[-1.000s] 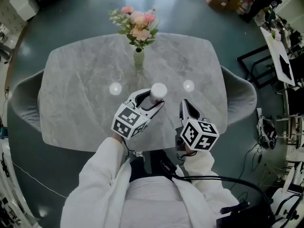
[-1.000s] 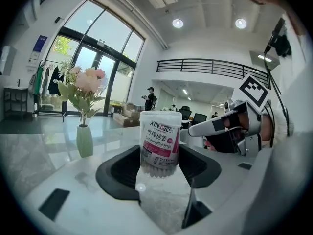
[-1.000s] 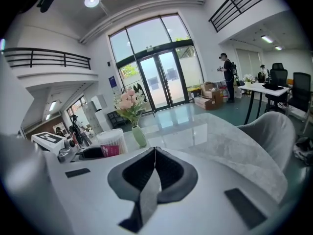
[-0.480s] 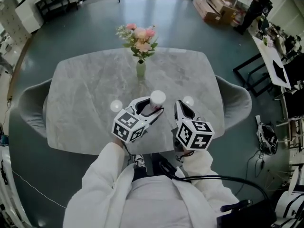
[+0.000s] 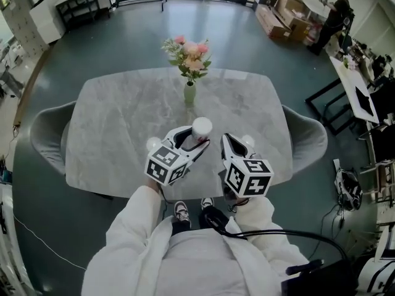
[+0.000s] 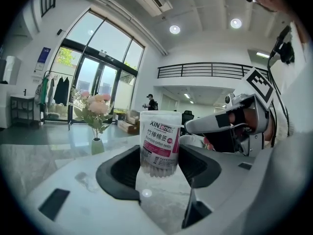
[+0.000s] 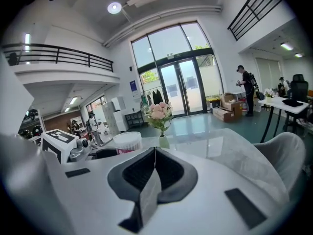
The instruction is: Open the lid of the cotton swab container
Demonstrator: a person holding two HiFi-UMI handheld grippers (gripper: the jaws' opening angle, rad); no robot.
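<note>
Risk: left tongs (image 5: 194, 142) pinch only the lower body of the cotton swab container (image 6: 159, 141), so prying the lid (image 5: 202, 127) could twist the tub or slip it out. Left tongs are clamped on it, upright, over the worktop (image 5: 117, 128) near edge, vase (image 5: 189, 92) at 12 o'clock. Right tongs (image 7: 154, 153) sit at its 3 o'clock, fully closed, empty, not touching it.

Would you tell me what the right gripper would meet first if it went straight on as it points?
Probably the table just short of the vase: the shut right gripper aims slightly downward at the vase, clear of the container. Depth is unclear, so it may reach the vase itself.
</note>
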